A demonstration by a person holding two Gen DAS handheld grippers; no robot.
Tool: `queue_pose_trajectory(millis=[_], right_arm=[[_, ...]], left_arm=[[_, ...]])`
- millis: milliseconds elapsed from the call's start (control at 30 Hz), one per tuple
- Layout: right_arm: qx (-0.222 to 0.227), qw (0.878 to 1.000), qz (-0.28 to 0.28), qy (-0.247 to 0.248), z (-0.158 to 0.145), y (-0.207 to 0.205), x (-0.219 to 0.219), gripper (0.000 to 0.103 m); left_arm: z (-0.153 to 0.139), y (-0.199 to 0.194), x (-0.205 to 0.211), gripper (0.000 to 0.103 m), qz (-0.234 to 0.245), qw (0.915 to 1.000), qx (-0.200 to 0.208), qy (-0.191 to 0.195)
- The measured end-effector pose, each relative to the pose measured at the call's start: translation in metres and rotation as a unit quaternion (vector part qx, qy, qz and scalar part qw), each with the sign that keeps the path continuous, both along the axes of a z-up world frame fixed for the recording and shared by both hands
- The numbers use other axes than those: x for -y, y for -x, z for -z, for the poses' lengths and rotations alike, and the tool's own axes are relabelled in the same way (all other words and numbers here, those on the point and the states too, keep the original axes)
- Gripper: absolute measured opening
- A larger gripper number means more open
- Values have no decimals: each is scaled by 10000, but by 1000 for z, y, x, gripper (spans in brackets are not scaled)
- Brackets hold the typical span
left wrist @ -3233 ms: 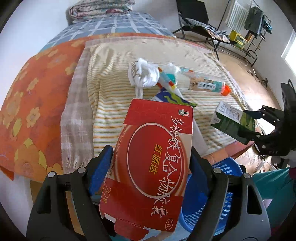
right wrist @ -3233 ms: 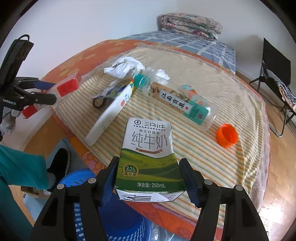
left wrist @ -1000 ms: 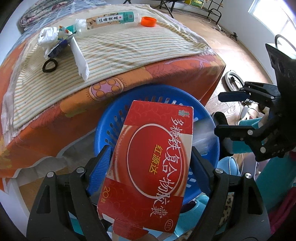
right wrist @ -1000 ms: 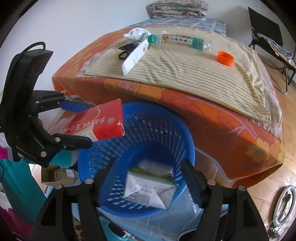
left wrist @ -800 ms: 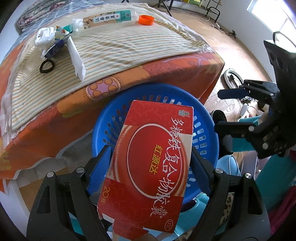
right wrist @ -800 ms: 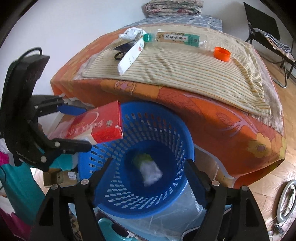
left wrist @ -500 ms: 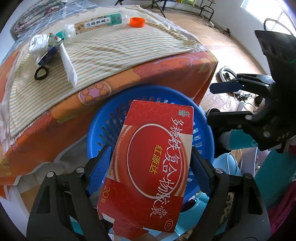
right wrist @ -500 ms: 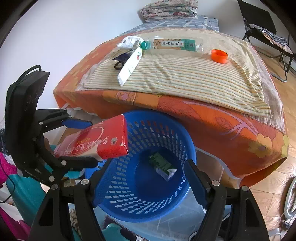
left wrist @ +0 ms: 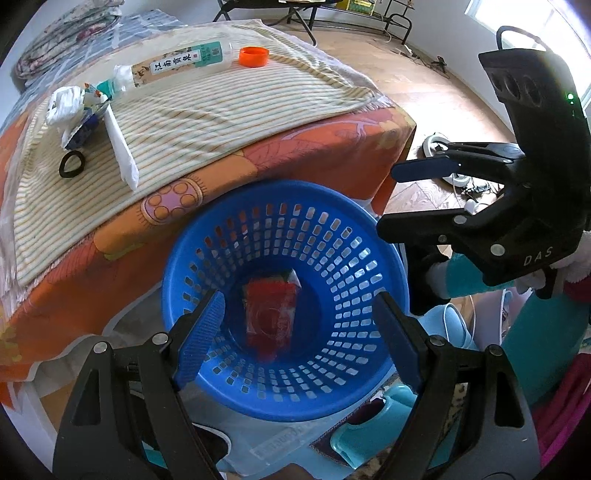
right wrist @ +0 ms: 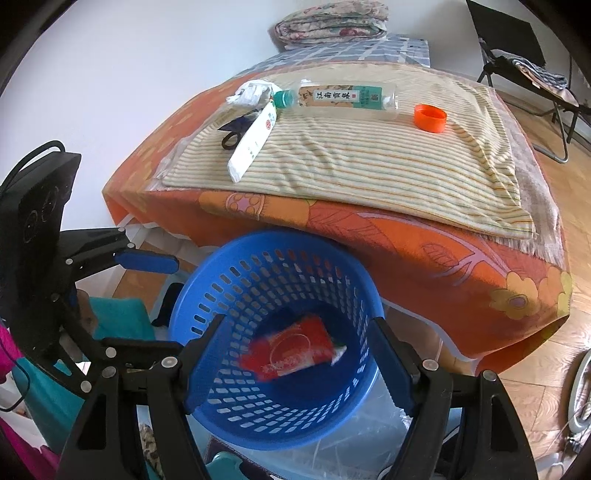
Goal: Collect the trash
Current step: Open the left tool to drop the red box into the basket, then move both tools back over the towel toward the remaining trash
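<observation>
Nearest, the left gripper point(left wrist: 295, 332) hangs over the blue basket point(left wrist: 369, 229) with its jaws spread wide and nothing between its blue pads; it touches no object. Likewise the right gripper point(right wrist: 295, 354) stands wide apart and empty above the same basket (each gripper also appears at the edge of the other's view, jaws parted).

Below them, inside the basket, lies the red box point(left wrist: 271, 319), blurred in both views, resting on or just above the basket floor; a pale corner of another item point(right wrist: 338, 352) shows beside it, too unclear to name.

Behind the basket, the bed's orange floral cover point(right wrist: 443, 251) hangs down just past the rim. On top lies a striped cloth point(right wrist: 369, 162) carrying the remaining trash: a white tube point(right wrist: 253, 142) lying lengthwise, a black ring point(left wrist: 71, 164) beside it, crumpled white wrapping point(right wrist: 251, 90), a clear labelled bottle point(right wrist: 347, 98) on its side, and an orange cap point(right wrist: 429, 117) just beyond the bottle's base.

Farthest, folded quilts point(right wrist: 332, 18) sit at the head of the bed.
</observation>
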State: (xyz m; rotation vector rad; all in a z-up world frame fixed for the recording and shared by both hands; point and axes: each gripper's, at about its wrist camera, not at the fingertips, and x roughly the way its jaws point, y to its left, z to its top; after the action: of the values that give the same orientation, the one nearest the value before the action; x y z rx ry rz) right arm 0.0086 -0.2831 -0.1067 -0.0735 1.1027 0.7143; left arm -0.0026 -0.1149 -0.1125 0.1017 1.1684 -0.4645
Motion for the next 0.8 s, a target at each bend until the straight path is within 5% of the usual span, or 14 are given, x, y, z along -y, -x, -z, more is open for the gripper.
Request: queue_pose_trajectory(millis=[433,800], right_arm=[[16,9999,154,-61,-5,-6,4,78],[239,9989,391,-139,-23,-32,7,78]], left_arm=[[-12,-11,-21,85,-374,9990,103,223],[-51,-54,-77,85,-1271,9899,599,175]])
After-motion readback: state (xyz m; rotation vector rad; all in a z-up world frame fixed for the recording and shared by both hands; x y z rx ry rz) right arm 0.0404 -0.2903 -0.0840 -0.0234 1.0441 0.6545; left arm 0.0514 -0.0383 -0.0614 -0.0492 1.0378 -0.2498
